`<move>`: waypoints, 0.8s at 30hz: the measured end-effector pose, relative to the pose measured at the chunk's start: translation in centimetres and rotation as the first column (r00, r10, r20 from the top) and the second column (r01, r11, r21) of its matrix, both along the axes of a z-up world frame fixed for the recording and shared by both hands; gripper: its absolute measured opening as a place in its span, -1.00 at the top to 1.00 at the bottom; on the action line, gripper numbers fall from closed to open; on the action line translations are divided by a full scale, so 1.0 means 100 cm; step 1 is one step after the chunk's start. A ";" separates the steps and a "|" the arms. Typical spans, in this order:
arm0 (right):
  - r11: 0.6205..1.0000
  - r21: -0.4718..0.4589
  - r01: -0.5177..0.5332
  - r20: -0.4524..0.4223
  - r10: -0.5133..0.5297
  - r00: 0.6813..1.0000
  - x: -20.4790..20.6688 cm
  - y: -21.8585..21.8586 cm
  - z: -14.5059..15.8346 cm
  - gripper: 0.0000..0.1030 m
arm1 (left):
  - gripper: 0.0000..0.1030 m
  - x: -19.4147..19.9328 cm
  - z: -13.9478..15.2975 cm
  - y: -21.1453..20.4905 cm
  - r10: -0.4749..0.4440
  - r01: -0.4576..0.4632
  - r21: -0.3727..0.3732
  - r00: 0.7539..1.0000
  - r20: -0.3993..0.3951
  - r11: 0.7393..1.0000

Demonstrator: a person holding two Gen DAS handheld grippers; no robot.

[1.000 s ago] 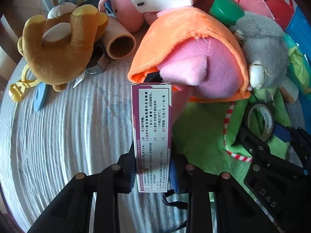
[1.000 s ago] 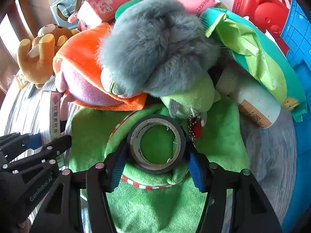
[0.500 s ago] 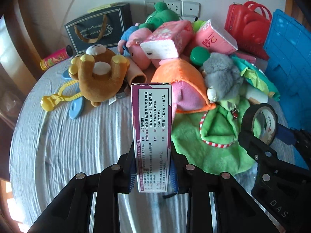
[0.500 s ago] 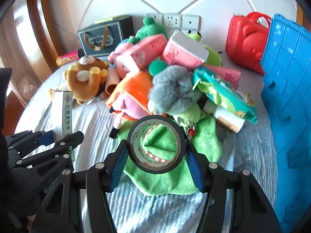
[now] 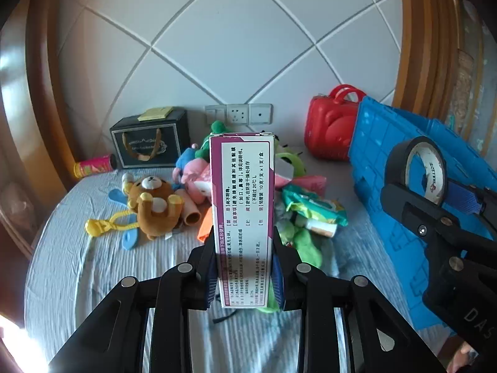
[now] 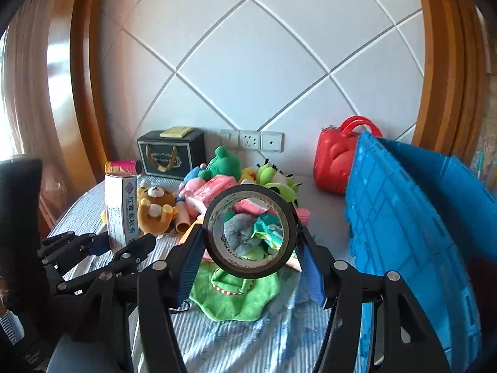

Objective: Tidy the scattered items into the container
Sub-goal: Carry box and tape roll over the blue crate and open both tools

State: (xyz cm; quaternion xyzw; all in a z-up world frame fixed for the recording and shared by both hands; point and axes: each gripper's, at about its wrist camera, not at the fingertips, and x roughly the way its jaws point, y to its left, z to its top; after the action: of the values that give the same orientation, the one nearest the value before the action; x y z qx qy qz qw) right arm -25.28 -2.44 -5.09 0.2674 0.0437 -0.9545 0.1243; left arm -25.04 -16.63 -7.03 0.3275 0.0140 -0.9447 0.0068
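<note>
My left gripper [image 5: 245, 275] is shut on a tall purple-and-white medicine box [image 5: 242, 199] and holds it upright well above the table; it also shows in the right wrist view [image 6: 120, 209]. My right gripper [image 6: 250, 267] is shut on a black roll of tape [image 6: 248, 231], also lifted; the roll shows at the right of the left wrist view [image 5: 417, 168]. The blue plastic crate [image 6: 403, 223] stands at the right, its wall close to the right gripper. A pile of plush toys and packets [image 6: 236, 186] lies on the table behind the tape.
A brown teddy bear [image 5: 153, 205] and a yellow-and-blue toy [image 5: 108, 225] lie left of the pile. A black gift bag [image 5: 150, 144], a pink can [image 5: 93, 164] and a red case [image 5: 330, 126] stand by the wall. A green cloth [image 6: 236, 295] lies below the right gripper.
Both grippers have risen and pulled back from the pile with the box and the tape still held. The view has widened from the toys to the whole table and wall.
</note>
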 end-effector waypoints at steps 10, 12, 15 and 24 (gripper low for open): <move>0.992 0.009 0.123 -0.143 -0.120 0.982 0.061 0.199 0.056 -0.12 | 0.46 0.042 0.067 0.168 -0.082 0.089 0.042 0.984 -0.158 0.995; 0.989 0.018 0.144 -0.150 -0.140 0.979 0.068 0.235 0.056 -0.12 | 0.46 0.047 0.076 0.207 -0.100 0.107 0.033 0.978 -0.181 0.994; 0.983 0.008 0.182 -0.109 -0.180 0.978 0.071 0.286 0.048 -0.12 | 0.46 0.049 0.080 0.260 -0.135 0.140 0.022 0.978 -0.156 0.990; 0.963 0.031 0.267 0.066 -0.268 0.961 0.066 0.370 -0.009 -0.12 | 0.46 0.033 0.030 0.371 -0.230 0.239 -0.051 0.964 0.137 0.970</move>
State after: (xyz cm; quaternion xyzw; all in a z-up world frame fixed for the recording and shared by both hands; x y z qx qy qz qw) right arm -18.70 34.53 -5.99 0.3055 0.0133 -0.9521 -0.0071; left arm -21.69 20.45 -4.06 0.3875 -0.0569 -0.9154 -0.0931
